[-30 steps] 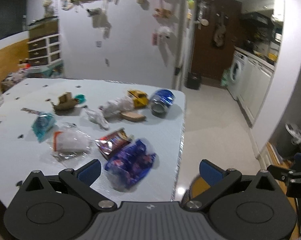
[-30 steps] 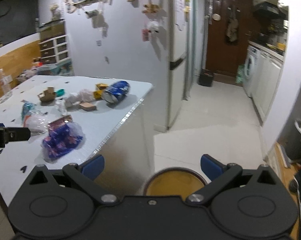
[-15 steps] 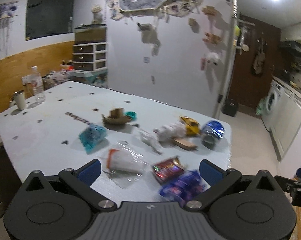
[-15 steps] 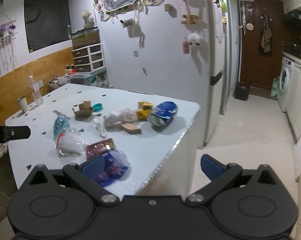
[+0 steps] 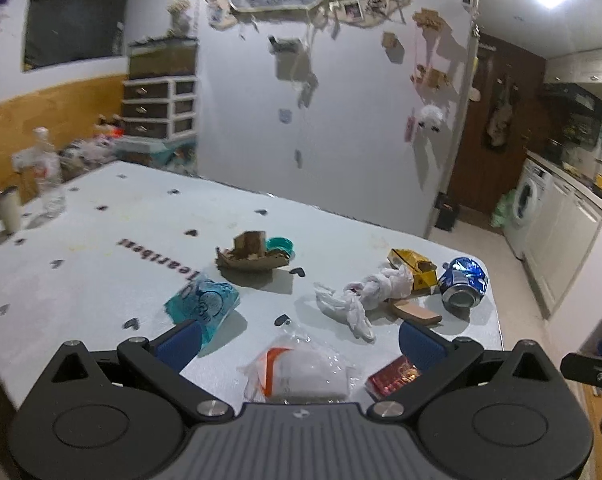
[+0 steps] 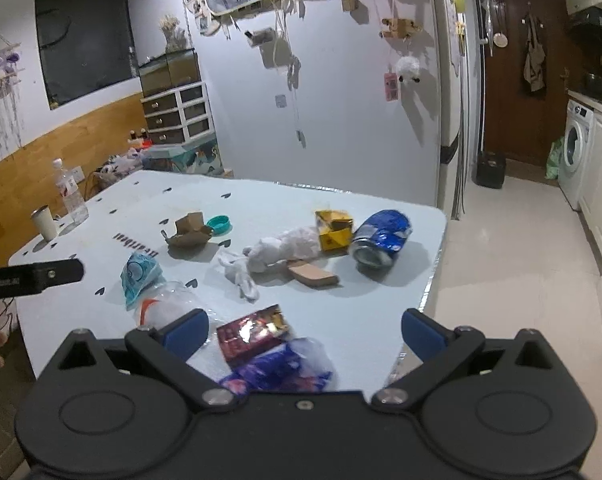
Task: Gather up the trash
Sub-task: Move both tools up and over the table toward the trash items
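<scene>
Your left gripper (image 5: 299, 338) and right gripper (image 6: 303, 330) both gape wide, holding nothing, above the table's (image 6: 261, 204) near edge. Trash lies scattered toward its right edge: crushed blue can (image 6: 381, 238), yellow box (image 6: 333, 230), white tissue (image 6: 277, 250), red wrapper (image 6: 253, 332).

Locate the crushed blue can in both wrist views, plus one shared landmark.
Left wrist: crushed blue can lies right of centre, near the table's far right corner, open end toward the camera.
Right wrist: crushed blue can lies just right of centre, near the table's right edge.
Shared landmark: the yellow box sits immediately left of the can in both views.
</scene>
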Tool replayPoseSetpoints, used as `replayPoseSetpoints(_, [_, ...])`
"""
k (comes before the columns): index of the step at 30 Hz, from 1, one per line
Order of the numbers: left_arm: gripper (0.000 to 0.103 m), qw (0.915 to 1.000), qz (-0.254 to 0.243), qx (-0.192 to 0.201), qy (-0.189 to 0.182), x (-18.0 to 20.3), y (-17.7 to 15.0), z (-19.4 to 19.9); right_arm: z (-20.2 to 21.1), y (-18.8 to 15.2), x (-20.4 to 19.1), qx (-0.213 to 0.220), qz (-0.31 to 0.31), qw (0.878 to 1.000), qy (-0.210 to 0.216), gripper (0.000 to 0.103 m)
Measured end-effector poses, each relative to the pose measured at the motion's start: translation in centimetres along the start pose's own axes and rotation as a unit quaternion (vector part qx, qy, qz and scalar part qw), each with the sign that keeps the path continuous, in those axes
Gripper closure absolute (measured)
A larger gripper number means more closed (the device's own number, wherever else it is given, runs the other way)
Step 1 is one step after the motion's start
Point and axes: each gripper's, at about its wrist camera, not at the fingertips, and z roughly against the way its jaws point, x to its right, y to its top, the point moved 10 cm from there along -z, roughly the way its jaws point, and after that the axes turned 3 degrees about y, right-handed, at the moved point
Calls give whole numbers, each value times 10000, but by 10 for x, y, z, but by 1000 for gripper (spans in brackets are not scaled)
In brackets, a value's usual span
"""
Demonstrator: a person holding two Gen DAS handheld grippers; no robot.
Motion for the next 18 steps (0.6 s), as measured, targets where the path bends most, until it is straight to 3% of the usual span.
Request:
replayPoseSetpoints(6, [0,9971,-352,-270,-619,-14,18,-55,-33,9,-18,-52,-477,9983,-325,0])
replayPoseSetpoints(10, [0,9921,-418,-511,-1071,-19,27,-91,-54,8,-15,-243,-879,9930,-757,0])
replayPoseSetpoints(13, [0,9859,-369,-776,-1437,-19,28,-116,-72,1,-7,-593,-1365,9830,-1077,0])
replayPoseSetpoints(15, [0,9822,-364,-941,-1585,-19,26,-130,-86,-8,-5,-871,-1786,9743,-1059,0])
replayPoseSetpoints(18, [0,9783,-387,-1160,-1670,-17,19,-145,-102,-25,1,-1237,-2578,9521,-1089,0])
